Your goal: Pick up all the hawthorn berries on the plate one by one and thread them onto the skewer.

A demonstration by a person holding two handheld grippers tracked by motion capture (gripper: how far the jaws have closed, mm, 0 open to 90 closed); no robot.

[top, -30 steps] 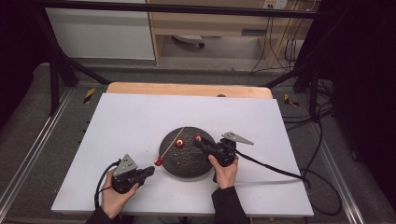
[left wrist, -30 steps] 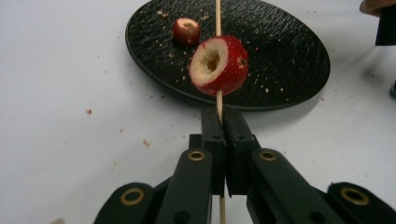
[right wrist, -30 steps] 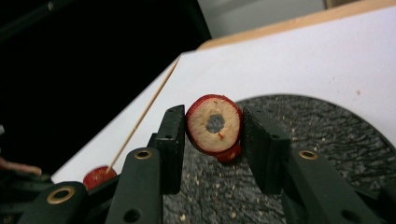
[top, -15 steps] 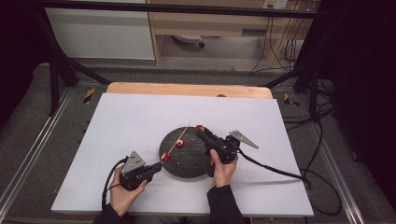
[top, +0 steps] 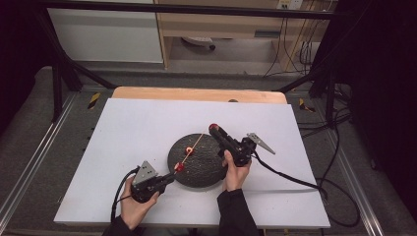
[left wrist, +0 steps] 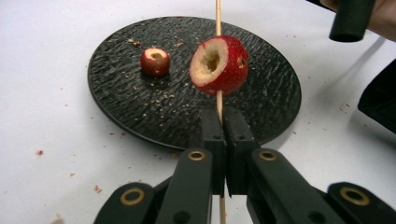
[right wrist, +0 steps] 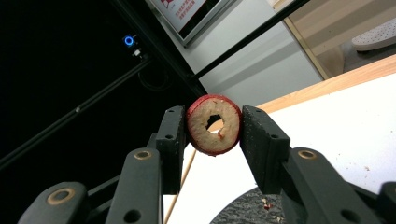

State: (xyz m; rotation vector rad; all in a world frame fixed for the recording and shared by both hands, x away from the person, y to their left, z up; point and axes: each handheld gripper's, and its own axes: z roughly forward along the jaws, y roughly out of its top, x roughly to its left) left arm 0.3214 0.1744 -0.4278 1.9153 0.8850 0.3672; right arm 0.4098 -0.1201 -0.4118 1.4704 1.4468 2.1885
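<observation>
A thin wooden skewer (left wrist: 218, 18) stands up between the jaws of my left gripper (left wrist: 223, 126), which is shut on it. A cored red fruit (left wrist: 219, 65) is threaded on it just above the jaws. In the high view that left gripper (top: 172, 174) sits at the near-left rim of the black plate (top: 206, 172), and the skewer (top: 195, 142) slants over it. A smaller red fruit (left wrist: 155, 61) lies on the plate (left wrist: 261, 93). My right gripper (right wrist: 214, 126) is shut on another cored red fruit (right wrist: 214, 140), raised beyond the plate's far-right edge (top: 214, 129).
The plate rests on a white table sheet (top: 128, 128) sprinkled with fruit crumbs. A wooden table edge (top: 196, 93) runs along the far side. The right gripper's cable (top: 295, 179) trails off to the right across the sheet.
The left gripper has shifted right toward the plate with the skewer and its fruit. The right gripper has carried its fruit up and away, past the plate's far edge.
</observation>
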